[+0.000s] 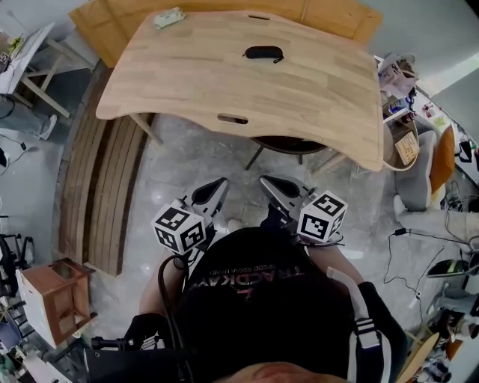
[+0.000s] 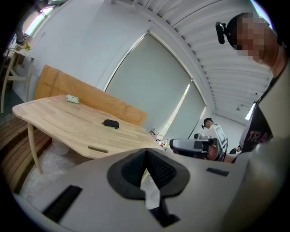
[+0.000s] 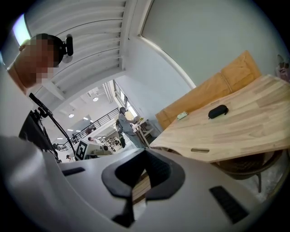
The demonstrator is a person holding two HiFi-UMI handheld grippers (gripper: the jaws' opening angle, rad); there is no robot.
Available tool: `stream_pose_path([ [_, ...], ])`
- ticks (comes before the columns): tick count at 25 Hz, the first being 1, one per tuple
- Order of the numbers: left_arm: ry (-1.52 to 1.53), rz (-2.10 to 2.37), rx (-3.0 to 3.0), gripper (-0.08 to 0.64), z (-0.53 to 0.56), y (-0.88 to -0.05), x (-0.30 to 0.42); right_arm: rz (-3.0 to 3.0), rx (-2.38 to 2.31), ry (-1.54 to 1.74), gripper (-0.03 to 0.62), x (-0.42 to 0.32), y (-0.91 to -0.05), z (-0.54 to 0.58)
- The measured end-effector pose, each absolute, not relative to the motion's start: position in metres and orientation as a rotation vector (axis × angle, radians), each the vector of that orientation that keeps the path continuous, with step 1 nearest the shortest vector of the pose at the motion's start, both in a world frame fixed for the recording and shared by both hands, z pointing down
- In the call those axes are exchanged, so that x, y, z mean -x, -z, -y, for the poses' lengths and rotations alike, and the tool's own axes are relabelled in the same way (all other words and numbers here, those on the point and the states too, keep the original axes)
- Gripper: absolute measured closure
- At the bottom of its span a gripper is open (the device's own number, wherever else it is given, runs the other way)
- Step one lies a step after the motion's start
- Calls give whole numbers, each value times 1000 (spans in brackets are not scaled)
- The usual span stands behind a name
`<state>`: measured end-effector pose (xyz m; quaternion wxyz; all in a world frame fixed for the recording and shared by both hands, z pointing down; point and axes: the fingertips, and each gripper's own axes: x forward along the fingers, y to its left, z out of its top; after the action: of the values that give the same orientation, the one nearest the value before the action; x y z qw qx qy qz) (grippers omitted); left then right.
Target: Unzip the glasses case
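Note:
A small black glasses case (image 1: 263, 52) lies zipped on the far half of a light wooden table (image 1: 187, 82). It shows small and distant in the left gripper view (image 2: 111, 123) and in the right gripper view (image 3: 218, 111). My left gripper (image 1: 218, 187) and right gripper (image 1: 270, 183) hang side by side close to my body, well short of the table's near edge. Both have their jaws shut with nothing between them. In their own views, the left gripper (image 2: 146, 170) and the right gripper (image 3: 144, 170) each point toward the table.
A pale green object (image 1: 169, 17) lies at the table's far left corner. A wooden bench (image 1: 112, 194) stands left of the table, a small wooden stool (image 1: 52, 295) at lower left. Cluttered chairs and cables (image 1: 419, 247) fill the right side. People stand in the background.

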<state>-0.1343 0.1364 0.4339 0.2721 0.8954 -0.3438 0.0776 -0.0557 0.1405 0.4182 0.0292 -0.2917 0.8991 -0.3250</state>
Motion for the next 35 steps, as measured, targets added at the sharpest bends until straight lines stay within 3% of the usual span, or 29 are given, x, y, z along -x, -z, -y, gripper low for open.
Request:
stream_pose_path([
  [21,-215,958,-2262,549,-9,-461,52,-2817,857,1125,577,-25,-447,21],
  [35,-183,1027,-2254,549,61,-456,-2,-2925,878,1036,577,-82,-457,141],
])
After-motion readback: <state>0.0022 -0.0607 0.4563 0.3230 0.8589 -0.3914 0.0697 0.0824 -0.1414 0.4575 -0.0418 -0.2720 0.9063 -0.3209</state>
